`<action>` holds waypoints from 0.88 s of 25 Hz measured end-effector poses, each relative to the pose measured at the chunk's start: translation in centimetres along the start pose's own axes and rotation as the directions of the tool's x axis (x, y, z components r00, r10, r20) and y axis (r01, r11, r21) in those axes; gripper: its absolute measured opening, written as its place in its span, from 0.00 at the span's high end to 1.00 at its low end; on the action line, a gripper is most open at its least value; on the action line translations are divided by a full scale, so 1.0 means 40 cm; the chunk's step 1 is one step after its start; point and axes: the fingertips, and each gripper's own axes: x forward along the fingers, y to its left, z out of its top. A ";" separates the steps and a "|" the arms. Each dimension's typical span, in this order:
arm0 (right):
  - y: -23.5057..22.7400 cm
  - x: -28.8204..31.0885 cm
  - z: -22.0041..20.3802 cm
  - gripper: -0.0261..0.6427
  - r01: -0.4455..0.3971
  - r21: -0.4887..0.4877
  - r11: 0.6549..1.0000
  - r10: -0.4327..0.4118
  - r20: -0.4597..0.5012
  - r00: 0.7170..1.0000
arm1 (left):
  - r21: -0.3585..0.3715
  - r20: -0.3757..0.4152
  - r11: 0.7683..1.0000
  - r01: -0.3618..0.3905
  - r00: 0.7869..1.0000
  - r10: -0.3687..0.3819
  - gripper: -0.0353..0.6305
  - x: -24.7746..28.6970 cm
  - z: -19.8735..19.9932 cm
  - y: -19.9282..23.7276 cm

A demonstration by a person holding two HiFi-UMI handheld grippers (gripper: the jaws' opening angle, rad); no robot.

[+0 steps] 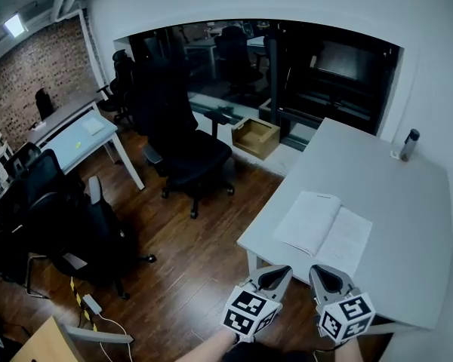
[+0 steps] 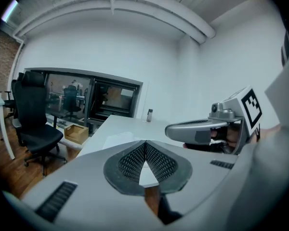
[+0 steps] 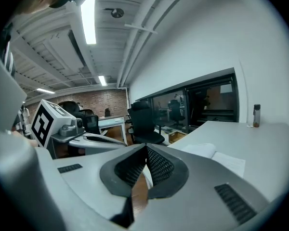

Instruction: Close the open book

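Just beyond the left tool (image 1: pixel 281 271) and right tool (image 1: pixel 322 271), both closed empty, lies the open book (image 1: pixel 323 231).

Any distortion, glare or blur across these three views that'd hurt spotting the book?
Head view: fisheye bows the walls, yet the open book is sharp, evenly lit. Left gripper view: black vignette corners; left gripper fills the lower half. Right gripper view: ceiling light blown out, book glare-free.
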 end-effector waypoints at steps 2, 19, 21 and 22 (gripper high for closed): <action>-0.012 0.028 -0.003 0.96 0.033 0.019 0.999 -0.033 -0.011 0.999 | -0.007 -0.008 1.000 0.023 1.000 -0.023 0.94 0.016 -0.004 0.026; -0.258 0.169 -0.061 0.96 0.121 0.102 0.987 -0.114 -0.073 0.991 | 0.028 -0.140 1.000 0.008 0.990 -0.004 0.94 0.259 -0.011 0.149; -0.287 0.173 -0.080 0.96 0.116 0.120 0.986 -0.106 -0.085 0.991 | 0.032 -0.163 0.999 -0.010 0.987 0.015 0.94 0.288 -0.014 0.151; -0.302 0.177 -0.089 0.96 0.114 0.125 0.986 -0.103 -0.092 0.990 | 0.032 -0.173 0.999 -0.018 0.985 0.024 0.94 0.300 -0.017 0.154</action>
